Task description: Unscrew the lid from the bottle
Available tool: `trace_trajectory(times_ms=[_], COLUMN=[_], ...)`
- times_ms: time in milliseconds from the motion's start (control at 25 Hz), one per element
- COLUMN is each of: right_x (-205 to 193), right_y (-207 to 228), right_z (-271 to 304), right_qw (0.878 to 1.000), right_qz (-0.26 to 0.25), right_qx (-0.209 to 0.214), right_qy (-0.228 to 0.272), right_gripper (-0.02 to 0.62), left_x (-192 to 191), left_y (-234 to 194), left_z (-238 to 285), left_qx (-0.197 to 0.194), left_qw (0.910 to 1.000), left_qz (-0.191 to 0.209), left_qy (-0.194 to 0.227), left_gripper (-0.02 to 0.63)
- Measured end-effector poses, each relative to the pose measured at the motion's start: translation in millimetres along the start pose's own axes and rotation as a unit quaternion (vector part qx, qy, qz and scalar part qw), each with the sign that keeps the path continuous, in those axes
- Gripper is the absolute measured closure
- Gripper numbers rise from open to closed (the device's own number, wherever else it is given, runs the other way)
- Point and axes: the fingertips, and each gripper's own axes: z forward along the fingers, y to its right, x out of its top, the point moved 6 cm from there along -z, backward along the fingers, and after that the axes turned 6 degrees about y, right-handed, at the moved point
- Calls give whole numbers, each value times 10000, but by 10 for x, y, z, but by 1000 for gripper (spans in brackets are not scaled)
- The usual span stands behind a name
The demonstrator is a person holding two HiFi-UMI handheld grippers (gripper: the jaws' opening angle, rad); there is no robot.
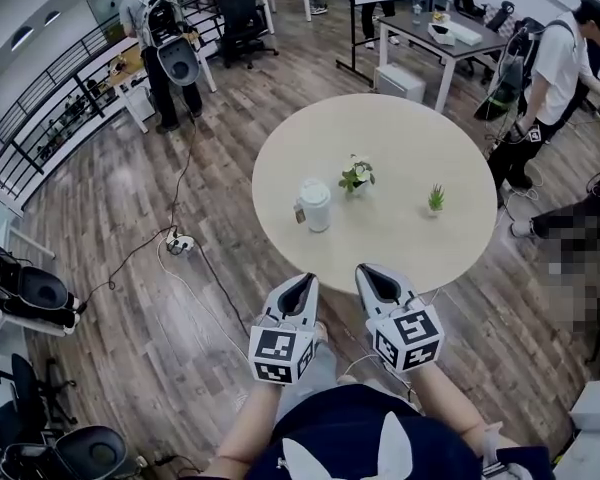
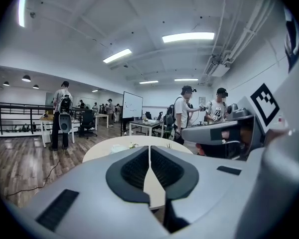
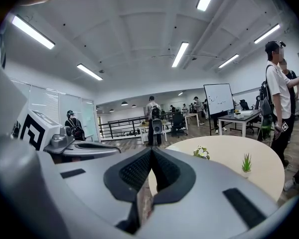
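Head view with both gripper views. The task had not visibly begun. The bottle (image 1: 315, 205), white and with its lid (image 1: 314, 190) on, stood upright left of centre on the round tabletop (image 1: 410, 138), and nothing touched it. The left gripper (image 1: 302, 284) and the right gripper (image 1: 372, 273) hung side by side at the near rim of the tabletop, well apart from the bottle, both aimed across the tabletop and tipped slightly down. Each gripper view showed its own jaws pressed together with nothing between them. By this reading every step was left: reaching in, steadying the bottle body with one gripper, clamping the lid with the other, turning it loose and lifting it off. Counted: one bottle with one lid, two grippers and one tabletop. There were also two small potted plants, a flowering one (image 1: 357, 175) near the bottle on its right and a green one (image 1: 436, 200) farther right.
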Motion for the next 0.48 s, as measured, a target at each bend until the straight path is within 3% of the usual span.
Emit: trace_trajectory(times_ms=[160,320,480], right_x=[25,37,65], right_y=[148,248,320], right_z=[240,416,577], right_qw=[9999,9999,9998], right_qz=[52,109,140], right_qx=[-102,-37,-23], right_qy=[-20,-99,-146], right_gripper=[588,526,461], left_x=[14,-10,-67], left_y=[-160,-311,-456], left_z=[223,393,561], left_qx=[-168,-136,-186], left_qw=[9998,9999,9992], left_qz=[53,14,-28], left_qy=[-29,-66,-353], left_gripper=[578,569,412])
